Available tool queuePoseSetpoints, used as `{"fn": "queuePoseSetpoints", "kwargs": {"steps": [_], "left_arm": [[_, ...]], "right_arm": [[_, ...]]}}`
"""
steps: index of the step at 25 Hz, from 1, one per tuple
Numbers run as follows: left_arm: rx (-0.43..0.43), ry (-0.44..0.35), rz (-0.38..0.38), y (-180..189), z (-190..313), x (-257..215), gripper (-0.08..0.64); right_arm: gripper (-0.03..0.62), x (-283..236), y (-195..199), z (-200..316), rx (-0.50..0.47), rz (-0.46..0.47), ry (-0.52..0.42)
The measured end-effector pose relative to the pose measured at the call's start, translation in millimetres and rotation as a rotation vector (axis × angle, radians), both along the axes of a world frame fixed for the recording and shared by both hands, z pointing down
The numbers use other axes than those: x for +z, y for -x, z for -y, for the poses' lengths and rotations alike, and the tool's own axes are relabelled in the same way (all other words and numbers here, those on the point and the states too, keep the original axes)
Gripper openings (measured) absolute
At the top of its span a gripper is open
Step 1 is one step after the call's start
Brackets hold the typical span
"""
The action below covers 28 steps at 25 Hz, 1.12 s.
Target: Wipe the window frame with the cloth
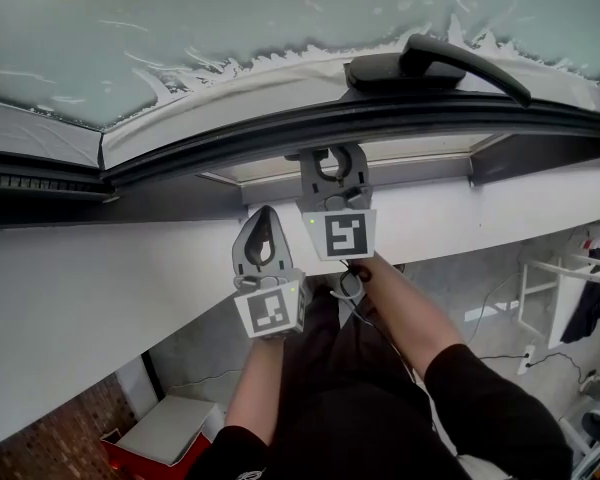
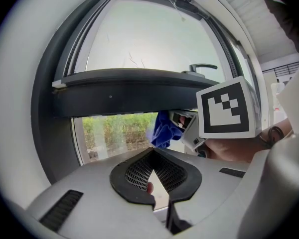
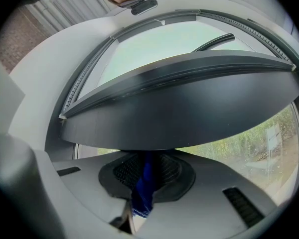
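Most wiping, we judge, remains: our right gripper [image 1: 333,158] pinches the cloth [image 3: 143,183] just under the window frame [image 1: 230,144], our left gripper [image 1: 265,218] closed, empty.

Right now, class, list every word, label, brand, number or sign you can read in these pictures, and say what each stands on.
No words, numbers or brand names can be read in any view.
Marker cubes: black-and-white square patterns only, no letters or digits.
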<state>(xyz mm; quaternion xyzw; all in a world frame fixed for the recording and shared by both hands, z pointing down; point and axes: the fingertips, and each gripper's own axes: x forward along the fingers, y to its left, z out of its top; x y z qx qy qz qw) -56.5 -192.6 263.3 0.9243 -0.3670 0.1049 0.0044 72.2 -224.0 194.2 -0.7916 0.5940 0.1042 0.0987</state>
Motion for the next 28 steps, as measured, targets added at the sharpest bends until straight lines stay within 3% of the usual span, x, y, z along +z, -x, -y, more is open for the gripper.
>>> {"fn": "queuePoseSetpoints", "kwargs": {"steps": [16, 28], "left_arm": [[0.028, -0.013, 0.025, -21.3, -12.2, -1.2, 0.005], [0.049, -0.017, 0.024, -41.3, -24.2, -2.9, 0.005]], "right_arm": [[0.034, 2.6, -19.9, -14.0, 0.014, 0.039, -0.007], [0.034, 3.2, -38.2, -25.7, 0.021, 0.012, 0.008]]}}
